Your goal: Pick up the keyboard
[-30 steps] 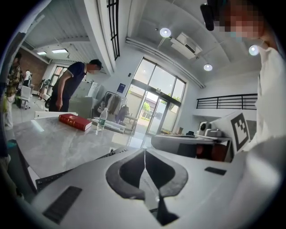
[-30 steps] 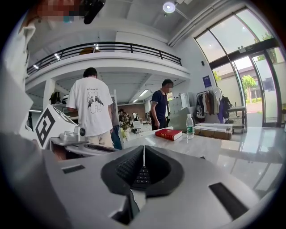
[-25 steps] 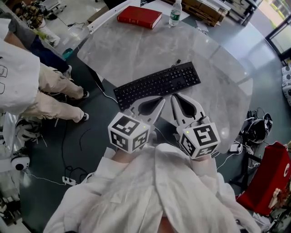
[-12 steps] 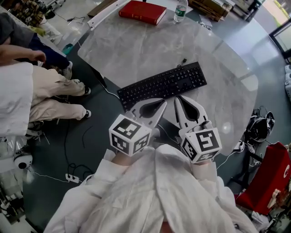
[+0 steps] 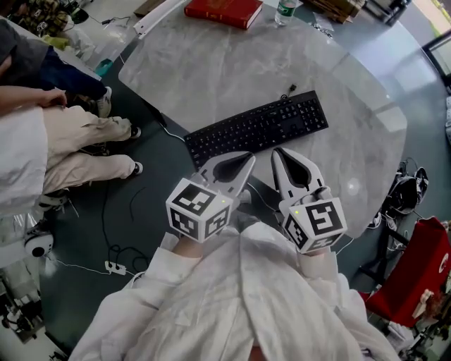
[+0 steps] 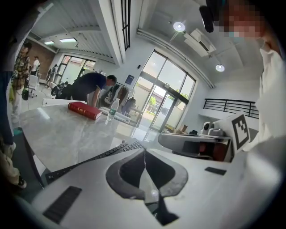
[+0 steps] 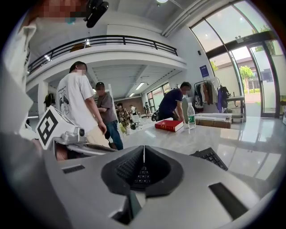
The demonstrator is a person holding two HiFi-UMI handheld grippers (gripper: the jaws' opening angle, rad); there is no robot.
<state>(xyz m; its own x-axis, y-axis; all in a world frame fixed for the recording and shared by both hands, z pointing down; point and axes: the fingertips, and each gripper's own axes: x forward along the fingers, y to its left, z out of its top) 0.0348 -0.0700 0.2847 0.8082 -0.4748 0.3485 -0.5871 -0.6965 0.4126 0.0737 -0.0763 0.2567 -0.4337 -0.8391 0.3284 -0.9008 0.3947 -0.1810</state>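
Keyboard (image 5: 257, 128), black and full-sized, lies flat on the grey marbled counter (image 5: 211, 70). It is set on a slant, with its left end close to the counter's near edge and its right end further in. The left hand-held gripper (image 5: 248, 159) and the right hand-held gripper (image 5: 276, 152) sit side by side just in front of the keyboard's near long edge. Both point at its middle stretch, and the head view does not settle whether either tip touches it.

In the left gripper view the jaws are pressed together tip to tip with nothing between them, and the keyboard runs off to the left just beyond. In the right gripper view the jaws are likewise closed and empty. Keys show through the hollow behind the tips, and the keyboard's right end shows to the right.

A red book (image 5: 224, 10) and a bottle (image 5: 285, 10) lie at the counter's far side, well apart from the keyboard. A seated person's legs (image 5: 77, 151) are beside the counter on the left.
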